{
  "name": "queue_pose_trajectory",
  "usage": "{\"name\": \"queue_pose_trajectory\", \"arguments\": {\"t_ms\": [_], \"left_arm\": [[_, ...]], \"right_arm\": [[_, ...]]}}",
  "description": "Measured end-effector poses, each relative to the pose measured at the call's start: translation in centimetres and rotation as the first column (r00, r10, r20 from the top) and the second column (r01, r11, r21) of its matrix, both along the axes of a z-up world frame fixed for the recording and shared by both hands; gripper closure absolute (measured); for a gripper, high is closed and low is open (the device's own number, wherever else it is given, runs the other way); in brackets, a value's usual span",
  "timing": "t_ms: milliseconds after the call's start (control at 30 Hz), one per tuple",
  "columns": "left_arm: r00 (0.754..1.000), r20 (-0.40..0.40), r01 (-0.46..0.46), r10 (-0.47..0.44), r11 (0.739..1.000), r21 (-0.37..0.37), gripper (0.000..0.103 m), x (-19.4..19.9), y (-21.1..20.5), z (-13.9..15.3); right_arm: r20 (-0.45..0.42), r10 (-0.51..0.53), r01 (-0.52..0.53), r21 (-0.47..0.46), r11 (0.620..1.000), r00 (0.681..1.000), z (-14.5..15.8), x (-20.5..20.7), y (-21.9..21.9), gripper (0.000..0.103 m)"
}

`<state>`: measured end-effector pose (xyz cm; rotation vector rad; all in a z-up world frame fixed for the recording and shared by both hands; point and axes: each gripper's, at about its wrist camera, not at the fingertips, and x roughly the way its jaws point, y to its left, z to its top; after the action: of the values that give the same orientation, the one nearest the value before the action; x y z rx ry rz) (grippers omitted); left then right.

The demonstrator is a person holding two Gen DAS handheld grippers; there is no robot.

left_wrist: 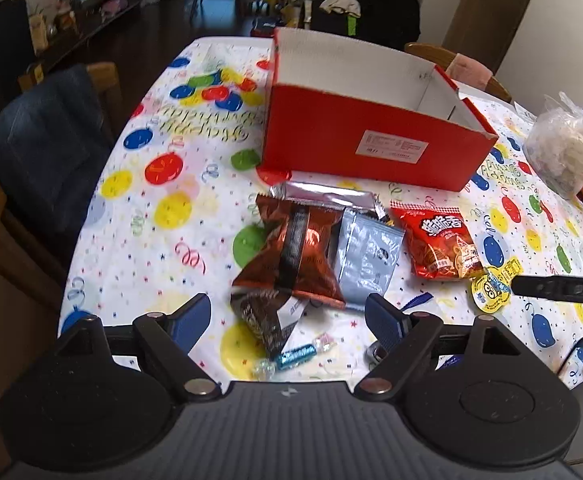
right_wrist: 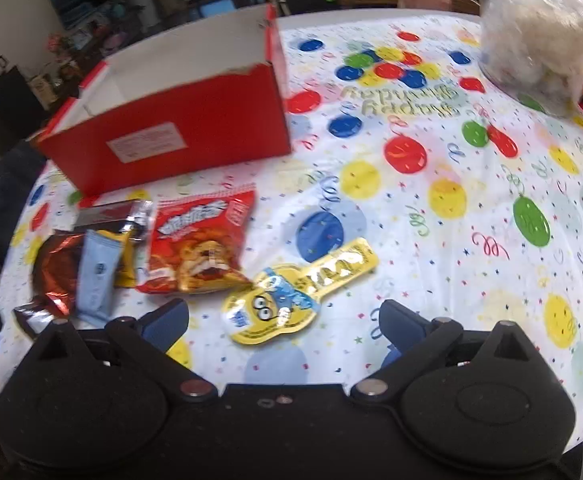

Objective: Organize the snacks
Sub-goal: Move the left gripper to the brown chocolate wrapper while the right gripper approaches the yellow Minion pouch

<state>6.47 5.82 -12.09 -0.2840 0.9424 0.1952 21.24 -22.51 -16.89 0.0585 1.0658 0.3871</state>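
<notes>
Left tongs (left_wrist: 287, 312) spread wide, empty, above our brown snack bag (left_wrist: 291, 256); small wrapped candies (left_wrist: 295, 354) lie just beneath, blurred. Right tongs (right_wrist: 283, 320) also released, the yellow cartoon packet (right_wrist: 287, 296) between their tips, untouched. Beyond lie a pale-blue sachet (left_wrist: 365, 260) and a red chip bag (right_wrist: 203, 240). Farthest on the bench (right_wrist: 451, 200), the red box (left_wrist: 371, 148): white inner walls show, floor hidden.
</notes>
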Motion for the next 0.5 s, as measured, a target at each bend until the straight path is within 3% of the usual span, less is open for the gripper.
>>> {"name": "queue_pose_trajectory", "arguments": {"t_ms": [167,500], "left_arm": [[1.0,-0.008,-0.012,0.012,1.0,0.01,0.019,-0.2,0.0,-0.1],[1.0,-0.022,0.018,-0.017,0.997,0.074,0.019,-0.4,-0.7,-0.5]], "right_arm": [[0.011,0.058,-0.056,-0.116,0.992,0.998,-1.9,0.0,2.5,0.007],[0.0,0.005,-0.005,-0.154,0.988,1.0,-3.2,1.2,4.9,0.015]]}}
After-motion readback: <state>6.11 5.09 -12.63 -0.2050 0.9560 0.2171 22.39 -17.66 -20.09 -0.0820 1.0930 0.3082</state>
